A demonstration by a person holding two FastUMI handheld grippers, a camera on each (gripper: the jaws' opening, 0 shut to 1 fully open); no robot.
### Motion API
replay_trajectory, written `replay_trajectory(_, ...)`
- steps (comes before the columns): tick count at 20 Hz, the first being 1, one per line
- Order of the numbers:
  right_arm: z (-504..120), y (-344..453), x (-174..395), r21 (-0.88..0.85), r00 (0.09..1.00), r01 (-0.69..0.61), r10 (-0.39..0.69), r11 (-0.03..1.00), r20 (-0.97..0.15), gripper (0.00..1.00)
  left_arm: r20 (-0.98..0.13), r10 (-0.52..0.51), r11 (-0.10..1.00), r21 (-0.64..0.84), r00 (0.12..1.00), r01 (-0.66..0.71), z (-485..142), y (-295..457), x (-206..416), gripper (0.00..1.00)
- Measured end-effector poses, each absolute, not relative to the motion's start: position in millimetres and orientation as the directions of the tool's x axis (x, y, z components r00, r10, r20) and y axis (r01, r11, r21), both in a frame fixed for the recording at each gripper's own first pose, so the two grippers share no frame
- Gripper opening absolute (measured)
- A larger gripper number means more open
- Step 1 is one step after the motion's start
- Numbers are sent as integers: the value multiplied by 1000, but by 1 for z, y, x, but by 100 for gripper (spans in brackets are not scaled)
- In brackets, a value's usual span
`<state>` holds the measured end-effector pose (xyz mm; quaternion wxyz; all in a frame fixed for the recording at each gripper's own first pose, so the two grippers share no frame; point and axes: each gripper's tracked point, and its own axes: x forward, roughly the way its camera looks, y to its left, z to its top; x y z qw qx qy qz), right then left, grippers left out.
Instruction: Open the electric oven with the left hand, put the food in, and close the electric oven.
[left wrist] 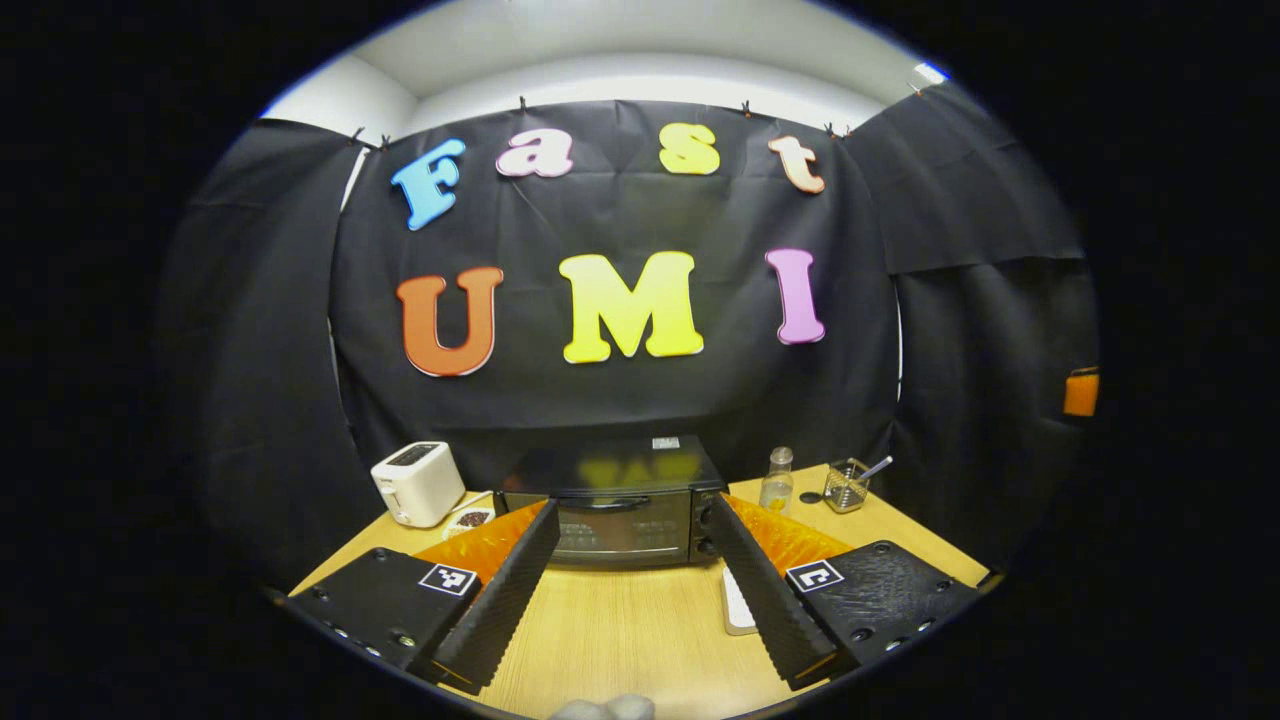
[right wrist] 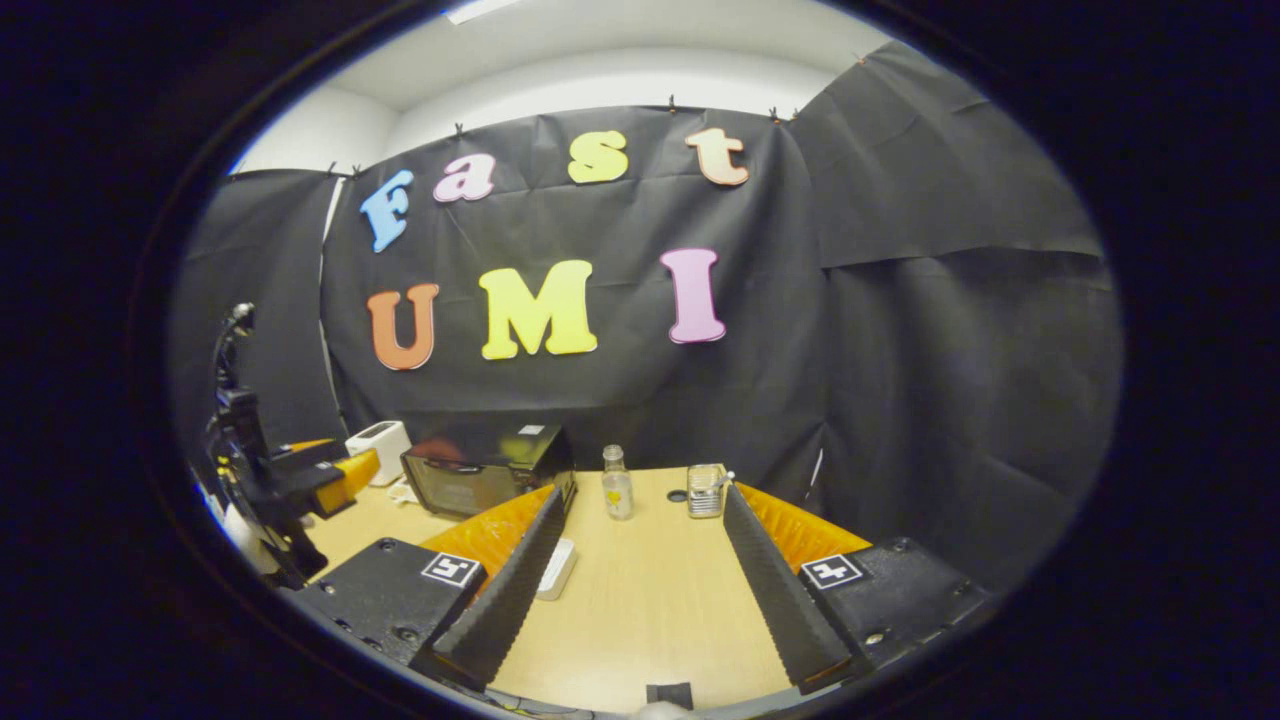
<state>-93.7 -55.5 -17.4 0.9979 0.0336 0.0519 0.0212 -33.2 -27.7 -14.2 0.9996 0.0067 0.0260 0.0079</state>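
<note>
Left gripper (left wrist: 632, 525), fingers apart, faces closed oven (left wrist: 620, 505) ahead.

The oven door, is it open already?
No, the oven door sits flat and shut, with its handle up at the top, beside the toaster.

Even overhead light, sharp focus, strong fisheye bending at edges, soft shadows.

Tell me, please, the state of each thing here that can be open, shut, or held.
Electric oven: door shut, handle untouched.
Left gripper: jaws open, holding nothing.
Right gripper: jaws open, holding nothing.
Bottle: upright on the table, cap on.
Toaster: upright, nothing in its slots.
</note>
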Motion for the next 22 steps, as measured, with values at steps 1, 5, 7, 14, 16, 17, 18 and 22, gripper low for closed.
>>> replay_trajectory(1,-16,-59,-98,59,994,-49,55,997,-91,100,-38,28,999,16,999,-28,-4,-28,-53,96)
replay_trajectory(5,-14,-59,-114,10,993,-109,109,994,-51,100,-2,84,996,-3,996,-84,21,-33,-124,96)
replay_trajectory(7,-13,-52,-120,7,988,-151,151,988,-33,100,11,128,992,-6,992,-128,26,-26,-153,96)
replay_trajectory(14,-16,-35,-127,39,981,-190,191,981,-28,100,-32,199,980,10,979,-199,18,-5,-206,96)
replay_trajectory(16,-16,-35,-129,39,983,-177,178,983,-34,100,-50,202,979,9,978,-202,15,0,-209,96)
replay_trajectory(17,-14,-33,-131,39,983,-178,179,983,-25,100,-46,199,980,7,979,-199,15,1,-210,96)
replay_trajectory(18,-11,-33,-132,39,985,-171,172,985,-19,100,-35,197,980,8,980,-197,19,1,-209,96)
replay_trajectory(22,-11,-32,-135,36,989,-146,147,989,-25,100,-44,174,985,2,984,-174,16,0,-205,96)
